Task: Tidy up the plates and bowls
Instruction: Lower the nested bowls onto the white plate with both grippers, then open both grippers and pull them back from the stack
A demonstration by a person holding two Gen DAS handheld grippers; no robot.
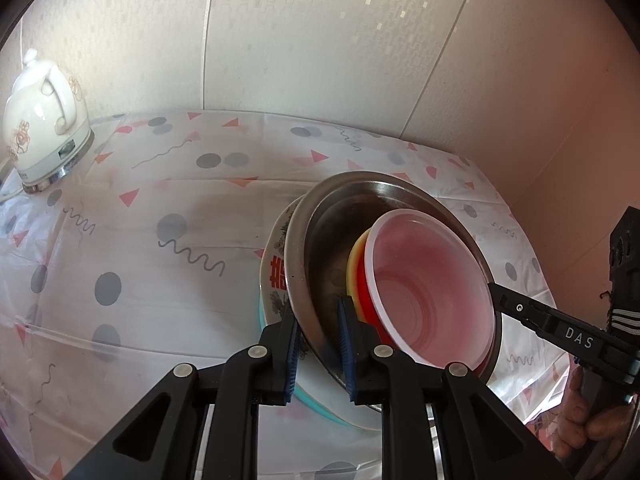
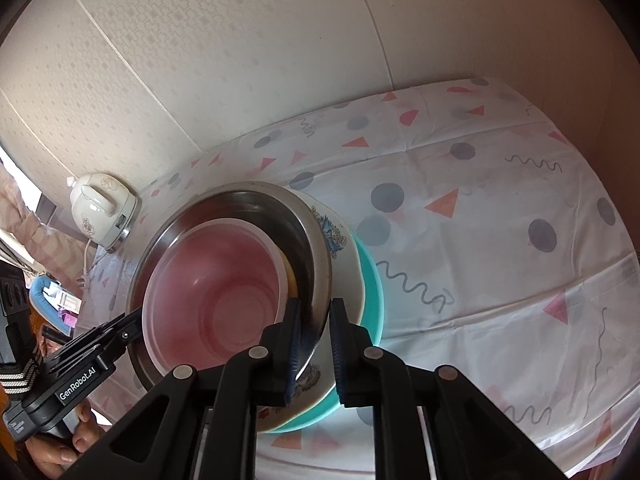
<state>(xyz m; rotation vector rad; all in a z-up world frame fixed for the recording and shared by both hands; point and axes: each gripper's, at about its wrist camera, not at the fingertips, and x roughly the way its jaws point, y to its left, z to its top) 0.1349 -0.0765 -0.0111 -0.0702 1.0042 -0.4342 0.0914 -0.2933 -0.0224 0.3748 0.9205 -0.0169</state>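
A stack stands on the table: a teal plate [image 2: 372,280] at the bottom, a white patterned bowl [image 1: 274,256] on it, then a steel bowl [image 1: 320,216] holding a yellow piece [image 1: 353,264] and a red bowl with a pale inside [image 1: 424,280]. My left gripper [image 1: 318,344] is shut on the steel bowl's near rim. My right gripper [image 2: 316,344] is shut on the steel bowl's [image 2: 316,248] opposite rim; it also shows in the left wrist view [image 1: 520,308]. The left gripper shows in the right wrist view [image 2: 124,328].
A white ceramic electric kettle [image 1: 46,120] stands at the table's far left corner, also in the right wrist view [image 2: 102,208]. A patterned plastic cloth [image 1: 160,200] covers the table. Walls close the back and right sides.
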